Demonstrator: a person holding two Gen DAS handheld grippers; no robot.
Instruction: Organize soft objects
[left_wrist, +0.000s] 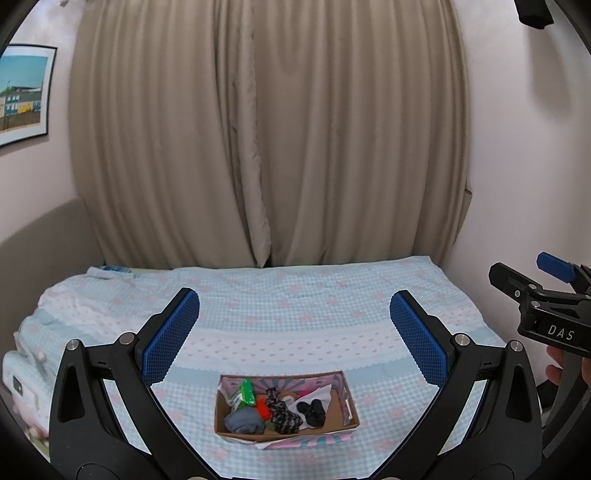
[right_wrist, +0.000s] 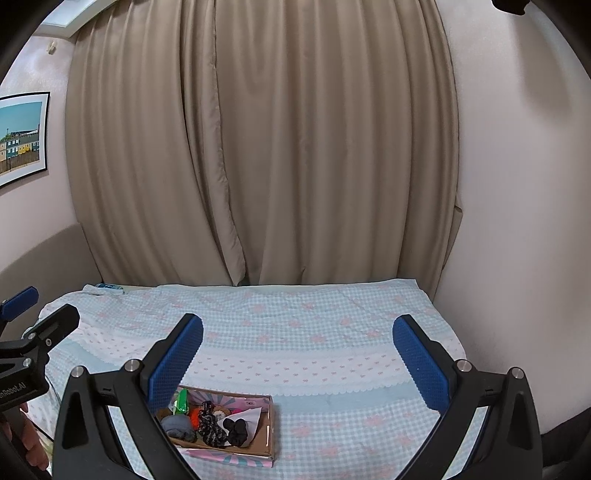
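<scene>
A cardboard box (left_wrist: 352, 404) with a pink and blue striped outside sits on the bed near me. It holds a grey sock (left_wrist: 243, 422), a black-and-white patterned scrunchie (left_wrist: 284, 417), a black scrunchie (left_wrist: 312, 411), an orange piece (left_wrist: 263, 408) and a green packet (left_wrist: 245, 393). My left gripper (left_wrist: 295, 328) is open and empty, above and before the box. My right gripper (right_wrist: 297, 350) is open and empty; the box (right_wrist: 271, 424) lies low between its fingers toward the left finger (right_wrist: 173, 362). The right gripper also shows at the right edge of the left wrist view (left_wrist: 546, 291).
The bed has a light blue checked cover with pink flowers (left_wrist: 295, 306). Beige curtains (left_wrist: 266, 129) hang behind it. A white wall (right_wrist: 517, 184) is on the right. A framed picture (left_wrist: 22, 94) hangs on the left wall. A padded headboard (left_wrist: 40, 236) stands at left.
</scene>
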